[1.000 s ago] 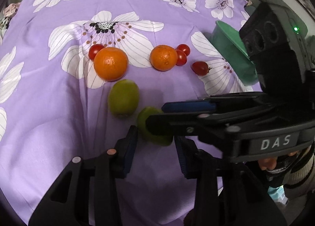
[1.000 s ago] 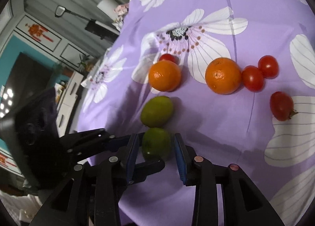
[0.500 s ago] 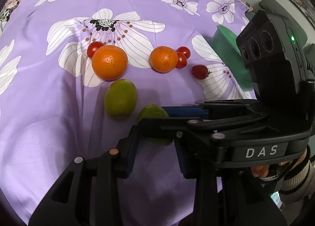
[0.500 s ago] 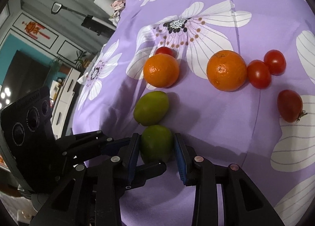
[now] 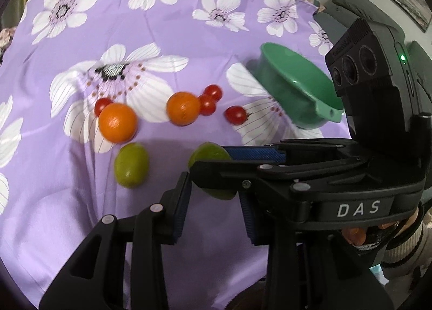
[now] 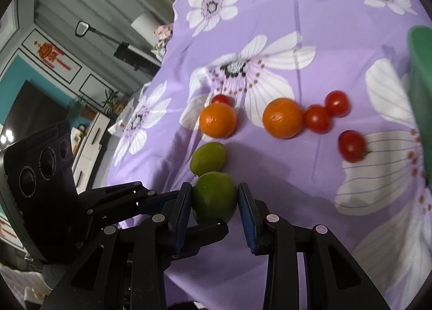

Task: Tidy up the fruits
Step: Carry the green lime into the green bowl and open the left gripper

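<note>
A green lime (image 6: 214,199) hangs just above the purple flowered cloth (image 6: 283,13), with my right gripper (image 6: 214,188) shut on it, one blue pad on each side. From the left, my left gripper (image 5: 213,184) closes on the same lime (image 5: 209,153) crosswise, its pads against the fruit's other two sides. One left finger (image 6: 210,229) runs under the lime. The right fingers (image 5: 256,153) cross in front of the fruit and hide part of it.
On the cloth lie a second lime (image 5: 131,164), two oranges (image 5: 118,122) (image 5: 183,108) and several cherry tomatoes (image 5: 235,115). A green bowl (image 5: 291,99) stands at the right. A person's hand (image 5: 353,237) holds the right gripper.
Both grippers have risen together with the lime, which has left the cloth. More of the cloth and the whole green bowl show now.
</note>
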Available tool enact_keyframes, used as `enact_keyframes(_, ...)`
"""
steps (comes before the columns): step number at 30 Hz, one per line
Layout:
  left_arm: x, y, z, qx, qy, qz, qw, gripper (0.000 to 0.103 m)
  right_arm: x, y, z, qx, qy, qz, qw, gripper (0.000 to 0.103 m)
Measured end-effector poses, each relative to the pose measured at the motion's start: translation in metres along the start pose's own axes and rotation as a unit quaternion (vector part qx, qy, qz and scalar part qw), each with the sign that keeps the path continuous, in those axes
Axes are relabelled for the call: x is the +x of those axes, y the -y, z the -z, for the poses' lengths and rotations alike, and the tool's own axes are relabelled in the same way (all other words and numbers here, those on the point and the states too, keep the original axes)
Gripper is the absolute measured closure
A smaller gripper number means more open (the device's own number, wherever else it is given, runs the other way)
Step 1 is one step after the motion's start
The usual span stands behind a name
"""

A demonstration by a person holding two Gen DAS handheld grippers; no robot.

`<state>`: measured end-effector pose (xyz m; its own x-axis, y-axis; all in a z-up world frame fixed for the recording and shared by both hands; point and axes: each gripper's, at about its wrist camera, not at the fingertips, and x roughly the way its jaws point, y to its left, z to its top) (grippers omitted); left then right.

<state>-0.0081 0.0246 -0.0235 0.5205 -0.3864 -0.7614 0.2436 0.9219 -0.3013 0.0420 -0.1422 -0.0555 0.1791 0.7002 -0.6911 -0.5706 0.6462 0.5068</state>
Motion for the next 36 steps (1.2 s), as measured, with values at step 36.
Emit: enact_keyframes(36,-0.001,0.066,-0.032,0.080,0.021,-0.002,0.9965,0.069,-0.071,0.014,0.008,0.016,0.107,0.005,0.994,0.067)
